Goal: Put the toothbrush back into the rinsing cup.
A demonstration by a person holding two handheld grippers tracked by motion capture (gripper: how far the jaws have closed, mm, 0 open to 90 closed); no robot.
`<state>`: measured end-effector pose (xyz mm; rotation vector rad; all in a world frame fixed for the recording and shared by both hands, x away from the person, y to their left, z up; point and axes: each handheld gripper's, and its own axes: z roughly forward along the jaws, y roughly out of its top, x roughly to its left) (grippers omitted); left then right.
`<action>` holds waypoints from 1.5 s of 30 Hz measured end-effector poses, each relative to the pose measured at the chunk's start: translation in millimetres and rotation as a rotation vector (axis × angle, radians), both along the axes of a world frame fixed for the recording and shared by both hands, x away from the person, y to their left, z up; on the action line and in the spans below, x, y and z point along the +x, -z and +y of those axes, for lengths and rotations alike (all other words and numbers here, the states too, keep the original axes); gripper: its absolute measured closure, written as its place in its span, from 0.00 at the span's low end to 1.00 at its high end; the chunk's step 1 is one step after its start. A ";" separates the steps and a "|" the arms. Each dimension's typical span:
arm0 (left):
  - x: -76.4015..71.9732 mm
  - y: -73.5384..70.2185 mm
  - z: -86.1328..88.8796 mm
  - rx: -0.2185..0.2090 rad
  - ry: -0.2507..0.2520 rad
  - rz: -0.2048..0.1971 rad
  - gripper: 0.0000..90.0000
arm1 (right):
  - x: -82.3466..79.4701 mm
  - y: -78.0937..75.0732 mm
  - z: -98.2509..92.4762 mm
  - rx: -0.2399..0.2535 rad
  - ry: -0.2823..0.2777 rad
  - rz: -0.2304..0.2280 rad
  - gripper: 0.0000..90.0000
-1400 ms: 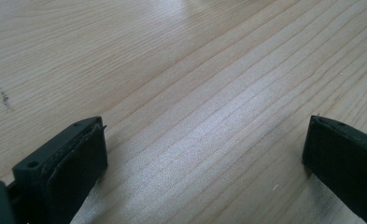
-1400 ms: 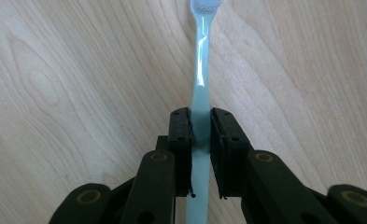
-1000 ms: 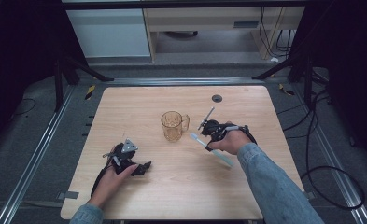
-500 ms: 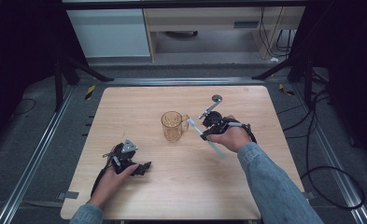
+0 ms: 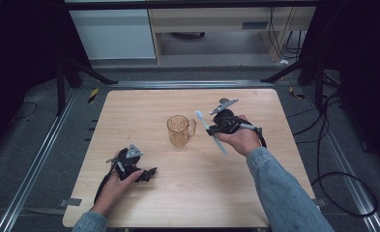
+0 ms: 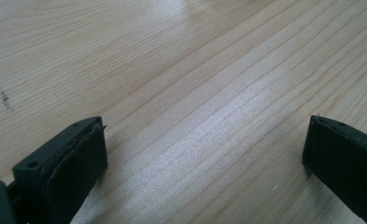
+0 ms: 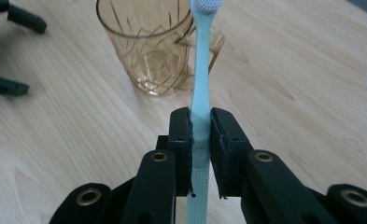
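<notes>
An amber glass mug stands upright near the middle of the wooden table, handle to the right. My right gripper is shut on a light blue toothbrush, held above the table just right of the mug. The bristle end points up and toward the mug's rim. My left gripper rests on the table at the front left, jaws wide apart with bare wood between them.
A small dark round mark sits on the table behind the right hand. A metal frame rail runs along the table's left side, with black stand legs and cables on the floor around.
My right gripper has lifted the toothbrush off the table and swung it up and left toward the mug. The left gripper has stayed put.
</notes>
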<state>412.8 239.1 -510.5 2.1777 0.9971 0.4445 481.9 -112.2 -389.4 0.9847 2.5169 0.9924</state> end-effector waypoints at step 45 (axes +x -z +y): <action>0.1 0.1 0.1 -0.001 0.002 0.000 0.00 | 2.8 -32.5 7.2 0.300 0.154 -0.252 0.88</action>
